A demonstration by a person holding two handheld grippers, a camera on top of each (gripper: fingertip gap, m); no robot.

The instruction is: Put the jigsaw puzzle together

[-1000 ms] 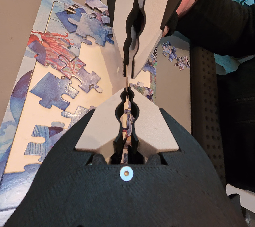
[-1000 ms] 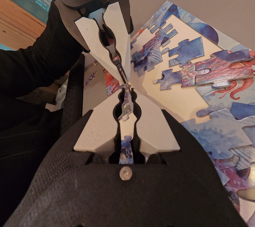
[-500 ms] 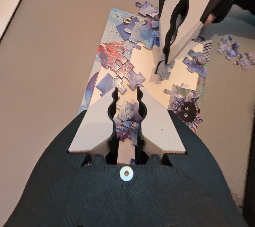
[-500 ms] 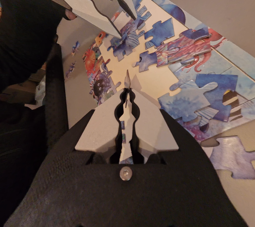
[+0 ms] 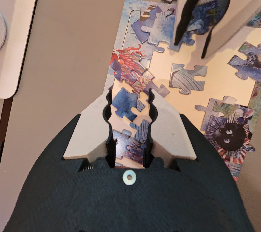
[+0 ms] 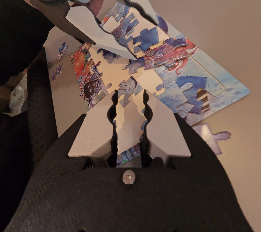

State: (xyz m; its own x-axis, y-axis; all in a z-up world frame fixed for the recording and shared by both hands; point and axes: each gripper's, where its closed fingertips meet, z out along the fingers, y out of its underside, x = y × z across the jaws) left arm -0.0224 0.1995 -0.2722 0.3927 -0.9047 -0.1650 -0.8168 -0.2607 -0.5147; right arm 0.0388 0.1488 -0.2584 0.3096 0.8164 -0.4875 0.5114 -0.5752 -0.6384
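Puzzle pieces [image 5: 187, 79] lie loose on the tray [image 5: 124, 30], so both grippers, left [image 5: 130, 94] and right [image 6: 130, 94], hover released, empty, ready to pick.

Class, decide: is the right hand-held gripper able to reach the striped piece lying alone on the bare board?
Probably yes: the right hand-held gripper is open, the striped piece lies flat just beyond its tips, nothing between.

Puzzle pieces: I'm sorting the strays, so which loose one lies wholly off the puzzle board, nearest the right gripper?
The pale lilac piece on the bare table beside the right gripper, just off the board's edge; the others nearby lie on the board.
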